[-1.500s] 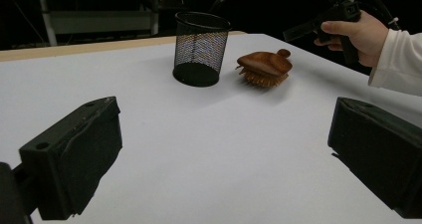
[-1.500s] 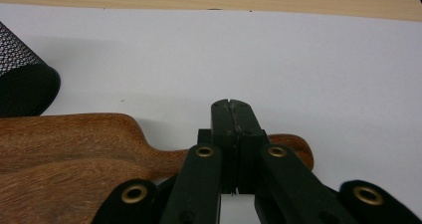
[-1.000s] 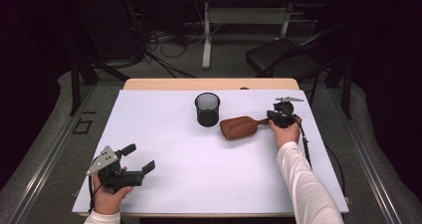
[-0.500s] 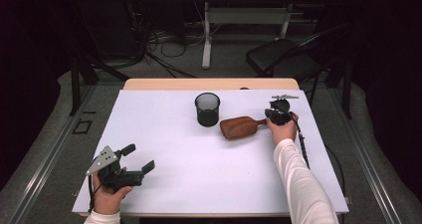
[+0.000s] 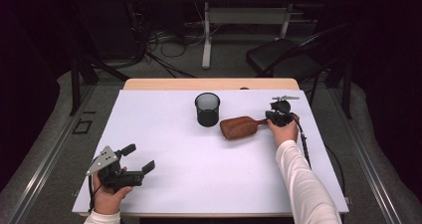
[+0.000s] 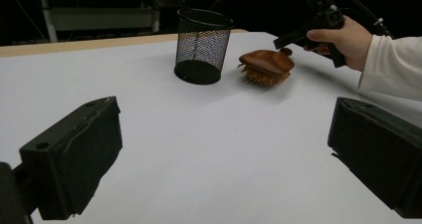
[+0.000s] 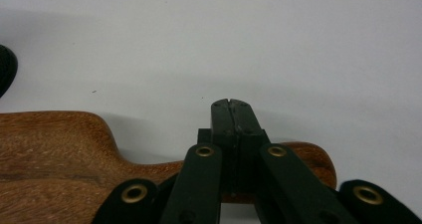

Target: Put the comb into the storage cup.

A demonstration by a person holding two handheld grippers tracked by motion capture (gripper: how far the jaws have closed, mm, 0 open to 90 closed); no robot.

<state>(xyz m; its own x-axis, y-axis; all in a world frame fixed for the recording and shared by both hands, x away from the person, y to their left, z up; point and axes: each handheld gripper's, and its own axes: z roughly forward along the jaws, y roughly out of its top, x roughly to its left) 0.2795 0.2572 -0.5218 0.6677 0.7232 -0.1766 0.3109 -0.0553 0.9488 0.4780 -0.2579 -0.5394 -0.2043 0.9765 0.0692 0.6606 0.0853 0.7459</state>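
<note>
Dark room behind, cables [image 5: 159, 40] on grey floor, a black chair [image 5: 278, 59] and a white desk frame [image 5: 209, 22] beyond the far edge. White table sheet [image 5: 164, 114], matte and flat, over a pale wood top [image 5: 149, 83] showing as a strip at the far side.

Landmark: black wire-mesh cup [image 5: 207, 109], round, upright, open top, near the far middle of the sheet.

Wooden brush [image 5: 239, 127] just beside the cup, on the right-hand side in the high view, apart from it. Reddish-brown, smooth grained back up, rounded oval body, bristles down on the sheet as seen from the left gripper view; narrow handle pointing away from the cup.

Right gripper [image 7: 231, 107] at the brush handle's end, further from the cup than the brush body. Jaws shut tight together, pad to pad, lying over the top of the handle; no grip on the wood visible, nothing between the pads.

Left gripper [image 5: 134, 159] well apart from the cup, at the near left corner of the sheet. Jaws wide open, empty, bare sheet between them; grey three-cornered plate on top.

Nothing standing between cup and brush.
</note>
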